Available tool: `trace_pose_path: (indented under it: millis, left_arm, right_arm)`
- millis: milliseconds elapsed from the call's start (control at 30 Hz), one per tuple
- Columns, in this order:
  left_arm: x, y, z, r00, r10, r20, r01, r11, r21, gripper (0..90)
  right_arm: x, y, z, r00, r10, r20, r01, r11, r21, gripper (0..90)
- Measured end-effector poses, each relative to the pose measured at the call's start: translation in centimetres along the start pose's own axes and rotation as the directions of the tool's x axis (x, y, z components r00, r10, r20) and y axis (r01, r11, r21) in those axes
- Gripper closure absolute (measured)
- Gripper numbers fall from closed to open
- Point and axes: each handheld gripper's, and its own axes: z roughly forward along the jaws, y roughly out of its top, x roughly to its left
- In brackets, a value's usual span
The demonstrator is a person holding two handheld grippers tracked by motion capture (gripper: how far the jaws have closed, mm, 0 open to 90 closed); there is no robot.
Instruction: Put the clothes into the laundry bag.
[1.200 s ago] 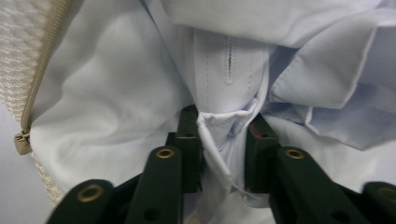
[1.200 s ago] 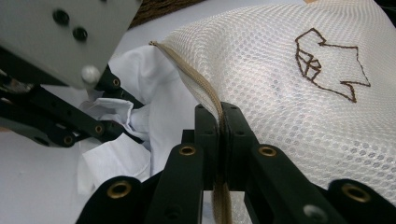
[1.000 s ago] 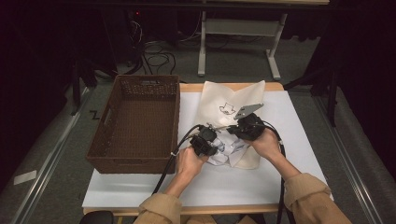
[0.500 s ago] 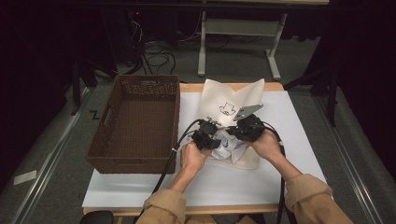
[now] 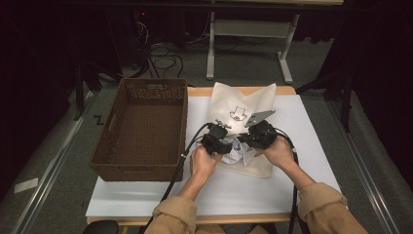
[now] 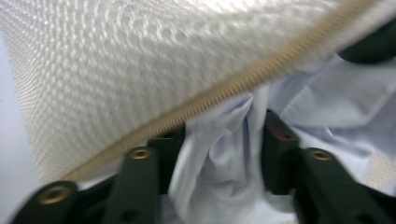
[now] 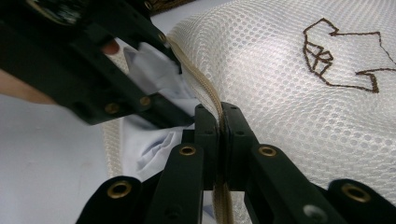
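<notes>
A white mesh laundry bag (image 5: 238, 105) with a brown embroidered outline lies on the white table top (image 5: 243, 190). My right gripper (image 7: 219, 121) is shut on the bag's beige zipper edge (image 7: 201, 86) and holds the mouth lifted. A pale blue shirt (image 6: 224, 163) is bunched in the bag's mouth, under the zipper (image 6: 243, 79). My left gripper (image 6: 222, 140) straddles a fold of that shirt. Its jaws have just been opening and now stand apart, with the cloth loose between them. In the high view both grippers meet at the bag's near end, left gripper (image 5: 225, 145) and right gripper (image 5: 251, 139).
A brown woven basket (image 5: 141, 165) stands at the left of the table, close to my left forearm. Bare white table lies in front of the bag and to its right. Cables and a desk frame (image 5: 248, 44) sit on the floor beyond the far edge.
The left gripper has edged slightly toward the bag's mouth. The right hand and the bag edge it holds have not moved.
</notes>
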Motion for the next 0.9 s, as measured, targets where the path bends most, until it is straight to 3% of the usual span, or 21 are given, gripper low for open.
trace_pose_path:
  millis: [167, 233, 433, 567, 667, 733, 800, 900]
  left_arm:
    - [-0.1, -0.3, -1.5, 0.9998, 0.016, 0.008, -0.016, 0.9997, 0.017, 41.7]
    - [-0.1, -0.7, -2.4, 0.9992, 0.01, 0.039, -0.011, 0.9997, 0.02, 38.3]
    - [0.0, -1.7, -1.4, 0.999, 0.007, 0.045, -0.011, 0.9973, 0.073, 33.2]
    - [0.0, -2.0, -0.1, 0.9996, 0.01, 0.026, -0.012, 0.9955, 0.094, 33.5]
    - [-0.3, -2.1, 1.2, 0.9986, 0.041, -0.033, -0.037, 0.9918, 0.122, 35.6]
    - [-0.6, -2.3, 1.9, 0.9979, 0.051, -0.039, -0.046, 0.9893, 0.138, 37.3]
    - [-0.6, -2.4, 2.2, 0.9985, 0.04, -0.038, -0.034, 0.9913, 0.127, 40.2]
    - [-0.2, -2.3, 2.2, 0.999, 0.032, -0.032, -0.028, 0.9924, 0.12, 49.6]
  right_arm:
    - [-0.2, -0.1, 0.1, 1.0, 0.002, -0.003, -0.002, 1.0, 0.0, 87.1]
    - [-0.2, 0.0, 0.2, 1.0, 0.001, -0.001, -0.001, 1.0, -0.004, 87.1]
    - [-0.1, -0.1, 0.2, 1.0, 0.004, -0.001, -0.004, 1.0, -0.003, 87.1]
    - [-0.2, -0.1, 0.3, 1.0, 0.009, -0.001, -0.009, 1.0, -0.002, 87.0]
    - [-0.2, -0.1, 0.3, 0.9999, 0.012, -0.003, -0.012, 1.0, 0.001, 87.1]
    - [-0.1, -0.1, 0.4, 0.9999, 0.012, -0.004, -0.012, 1.0, 0.003, 87.1]
    - [0.0, -0.2, 0.3, 1.0, 0.008, -0.004, -0.008, 1.0, 0.004, 87.0]
    - [-0.2, -0.3, 0.3, 1.0, -0.001, -0.007, 0.001, 1.0, 0.003, 87.0]
